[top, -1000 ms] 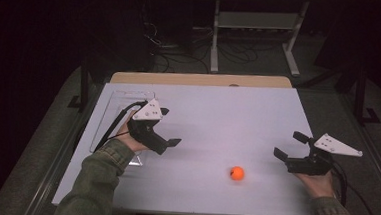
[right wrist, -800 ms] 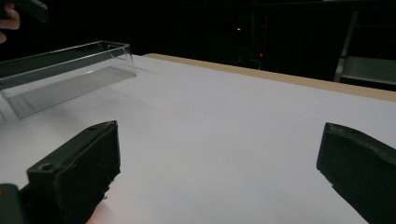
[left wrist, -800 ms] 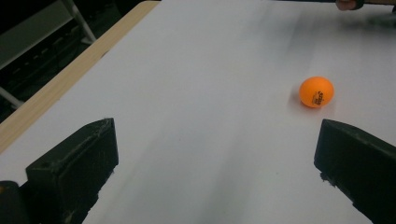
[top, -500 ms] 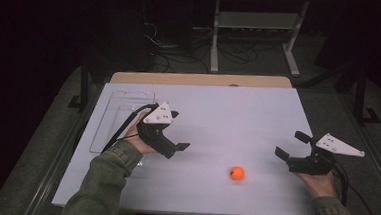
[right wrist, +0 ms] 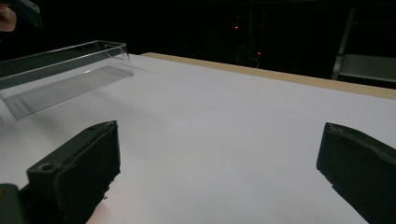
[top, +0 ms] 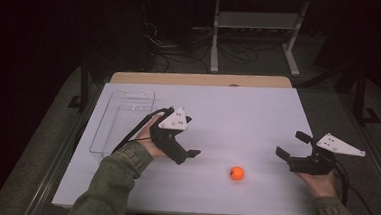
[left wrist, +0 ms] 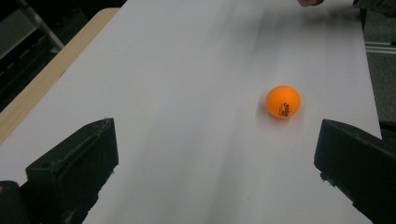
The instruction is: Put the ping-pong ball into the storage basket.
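Orange ping-pong ball: lies on the white surface, between both grippers, nearer the left.
Left gripper: fingers spread wide, empty, pointed at the ball.
Right gripper: fingers wide apart, empty.
Clear plastic tray: far-left.

White table, wood strip along far edge.
Orange ball lying on it near the front, right of centre; clear plastic tray resting at far left, well apart from ball.
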Tool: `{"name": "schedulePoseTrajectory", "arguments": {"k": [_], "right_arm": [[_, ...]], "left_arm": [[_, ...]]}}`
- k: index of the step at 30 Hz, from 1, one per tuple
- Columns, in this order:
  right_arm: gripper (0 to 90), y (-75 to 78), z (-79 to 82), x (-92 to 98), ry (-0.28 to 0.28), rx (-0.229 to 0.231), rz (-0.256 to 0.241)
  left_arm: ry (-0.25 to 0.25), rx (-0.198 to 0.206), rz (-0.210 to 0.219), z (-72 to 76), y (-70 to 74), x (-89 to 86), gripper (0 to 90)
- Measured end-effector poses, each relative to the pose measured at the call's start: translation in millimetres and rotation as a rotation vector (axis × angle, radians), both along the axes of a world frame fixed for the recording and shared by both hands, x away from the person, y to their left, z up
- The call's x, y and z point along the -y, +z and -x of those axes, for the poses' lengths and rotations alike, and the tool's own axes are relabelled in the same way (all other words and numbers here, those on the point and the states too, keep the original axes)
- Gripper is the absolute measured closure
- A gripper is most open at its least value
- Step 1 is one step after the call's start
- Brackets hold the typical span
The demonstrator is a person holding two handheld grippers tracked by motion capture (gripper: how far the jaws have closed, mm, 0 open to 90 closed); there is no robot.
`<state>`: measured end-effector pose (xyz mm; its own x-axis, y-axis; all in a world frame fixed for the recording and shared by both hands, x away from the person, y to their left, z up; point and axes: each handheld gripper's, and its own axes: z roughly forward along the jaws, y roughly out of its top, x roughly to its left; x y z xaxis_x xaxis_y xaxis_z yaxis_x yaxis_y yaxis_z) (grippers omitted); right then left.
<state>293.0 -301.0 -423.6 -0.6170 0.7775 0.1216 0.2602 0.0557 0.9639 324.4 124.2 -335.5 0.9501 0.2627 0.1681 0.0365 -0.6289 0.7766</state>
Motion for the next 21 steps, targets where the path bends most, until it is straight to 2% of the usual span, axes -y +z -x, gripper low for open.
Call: {"name": "schedulePoseTrajectory", "arguments": {"k": [5,21], "right_arm": [[0.0,0.2,0.2,0.2,0.001,0.003,-0.002],[0.0,0.5,1.2,0.4,0.002,0.003,-0.004]], "left_arm": [[-0.007,0.0,0.001,-0.5,-0.6,5.4,0.0],[-0.028,0.002,-0.042,-3.3,-8.8,23.3,0.0]]}}
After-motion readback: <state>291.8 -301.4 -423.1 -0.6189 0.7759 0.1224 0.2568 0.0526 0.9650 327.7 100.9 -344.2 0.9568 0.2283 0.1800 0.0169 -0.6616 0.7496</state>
